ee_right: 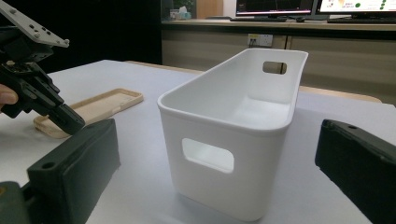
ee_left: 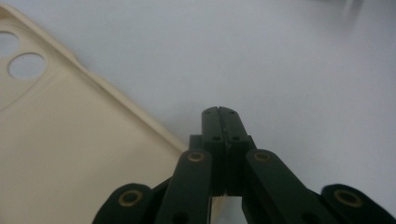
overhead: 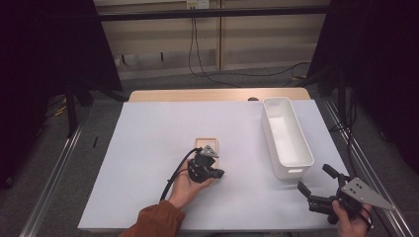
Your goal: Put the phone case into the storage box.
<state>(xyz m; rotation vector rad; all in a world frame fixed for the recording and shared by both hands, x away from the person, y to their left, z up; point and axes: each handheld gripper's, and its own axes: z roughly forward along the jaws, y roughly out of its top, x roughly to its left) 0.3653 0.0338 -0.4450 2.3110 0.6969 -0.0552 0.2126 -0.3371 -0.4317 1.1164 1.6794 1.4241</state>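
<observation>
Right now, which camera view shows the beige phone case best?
The right gripper view: there the whole phone case lies flat on the table, seen from the side. The left gripper view shows a close part with two camera holes. In the high view the left gripper covers most of it.

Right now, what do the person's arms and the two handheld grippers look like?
Both grippers are black linkage tools. The left gripper trails a black cable and carries a grey three-cornered plate; its arms show brass-coloured pivot rings in its own view. The right gripper has a larger grey plate dotted with small holes. The left arm wears a rust-orange sleeve.
</observation>
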